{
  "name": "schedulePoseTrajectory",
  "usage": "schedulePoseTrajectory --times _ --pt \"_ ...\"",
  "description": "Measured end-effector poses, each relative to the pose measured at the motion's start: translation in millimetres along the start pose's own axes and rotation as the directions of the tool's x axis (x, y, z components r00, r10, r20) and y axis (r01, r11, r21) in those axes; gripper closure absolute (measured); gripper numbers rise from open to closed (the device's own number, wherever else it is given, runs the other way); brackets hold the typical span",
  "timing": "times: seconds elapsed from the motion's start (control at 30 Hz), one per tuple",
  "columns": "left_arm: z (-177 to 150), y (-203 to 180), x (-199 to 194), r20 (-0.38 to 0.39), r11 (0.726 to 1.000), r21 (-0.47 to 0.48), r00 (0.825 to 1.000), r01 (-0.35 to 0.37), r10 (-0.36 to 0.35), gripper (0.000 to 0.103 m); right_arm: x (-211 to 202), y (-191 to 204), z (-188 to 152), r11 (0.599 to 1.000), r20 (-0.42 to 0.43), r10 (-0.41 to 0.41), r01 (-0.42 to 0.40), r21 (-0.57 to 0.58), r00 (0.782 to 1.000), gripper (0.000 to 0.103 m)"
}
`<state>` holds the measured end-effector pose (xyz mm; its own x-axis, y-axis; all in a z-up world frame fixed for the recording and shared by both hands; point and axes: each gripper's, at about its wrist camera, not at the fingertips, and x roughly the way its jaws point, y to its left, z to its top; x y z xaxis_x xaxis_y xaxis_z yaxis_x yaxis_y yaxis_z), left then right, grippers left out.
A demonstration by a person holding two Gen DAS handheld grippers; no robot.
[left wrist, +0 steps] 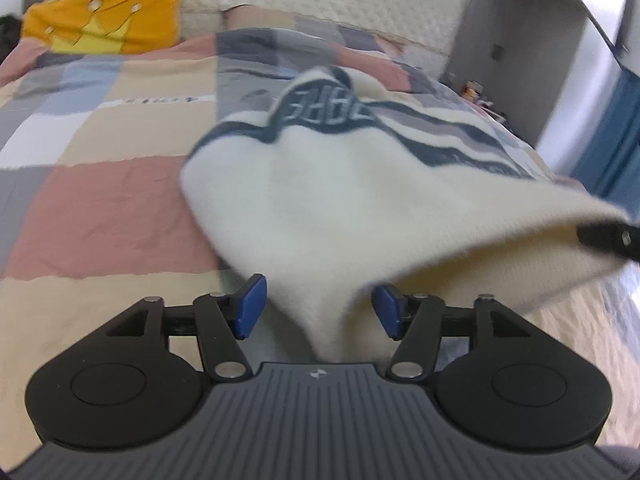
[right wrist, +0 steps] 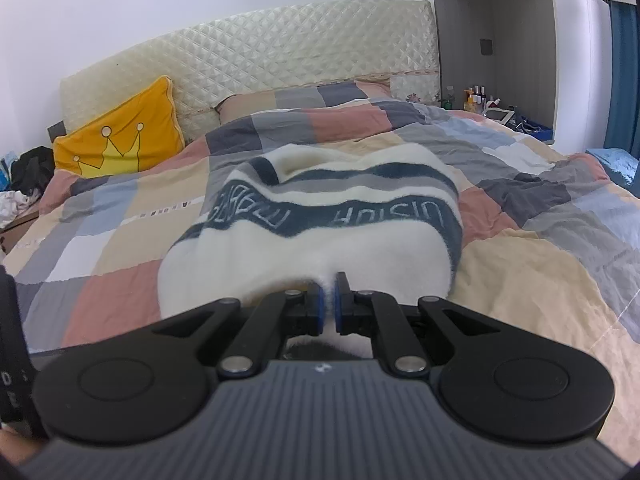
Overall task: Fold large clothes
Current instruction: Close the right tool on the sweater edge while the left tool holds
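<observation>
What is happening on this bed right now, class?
A person with a gripper in each hand is folding a cream sweater with dark stripes on a patchwork quilt. The right gripper is shut on the near edge of the sweater. The left gripper stands open, with a corner of the sweater hanging between its blue pads but not pinched. A yellow pillow leans against the headboard.

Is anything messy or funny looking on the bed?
The cream sweater lies bunched and humped on the patchwork quilt, not flat; its lettered stripe bends. The right hand-held gripper pinches its near edge. Left of the bed, dark clothes sit heaped.
</observation>
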<state>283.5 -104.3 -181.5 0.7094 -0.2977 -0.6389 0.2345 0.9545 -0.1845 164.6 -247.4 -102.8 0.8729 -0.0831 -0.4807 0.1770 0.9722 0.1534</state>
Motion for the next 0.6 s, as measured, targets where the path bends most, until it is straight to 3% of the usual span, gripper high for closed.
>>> schedulePoseTrajectory --times 0.1,0.17,0.23,0.33,0.43,0.6 --pt "-5.4 -4.9 7.7 0.019 0.998 0.030 0.998 -0.056 0.055 0.034 -0.3 -0.1 0.1 1.000 0.001 -0.002 0.002 0.001 1.000 0.095" --pt "-7.1 2.1 13.1 0.039 0.990 -0.021 0.989 -0.143 0.144 0.034 0.6 -0.5 0.4 1.000 0.001 -0.003 0.003 0.002 1.000 0.095" --pt "-7.0 13.7 16.5 0.053 0.983 -0.082 0.984 -0.167 0.172 0.033 0.8 0.0 0.8 1.000 -0.001 -0.008 0.008 0.009 1.000 0.095" --pt "-4.8 21.8 17.0 0.076 0.980 -0.112 0.982 -0.164 0.173 0.035 1.3 0.7 1.2 1.000 -0.006 -0.005 0.005 0.008 1.000 0.095" --pt "-4.4 25.4 21.6 0.075 0.986 -0.106 0.988 -0.127 0.135 0.046 2.9 1.3 3.1 1.000 -0.013 -0.007 0.007 0.006 1.000 0.095" --pt "-10.6 46.5 43.1 0.015 0.966 -0.243 0.995 -0.093 0.099 0.062 5.4 2.2 3.3 1.000 -0.027 -0.005 0.005 0.000 1.000 0.095"
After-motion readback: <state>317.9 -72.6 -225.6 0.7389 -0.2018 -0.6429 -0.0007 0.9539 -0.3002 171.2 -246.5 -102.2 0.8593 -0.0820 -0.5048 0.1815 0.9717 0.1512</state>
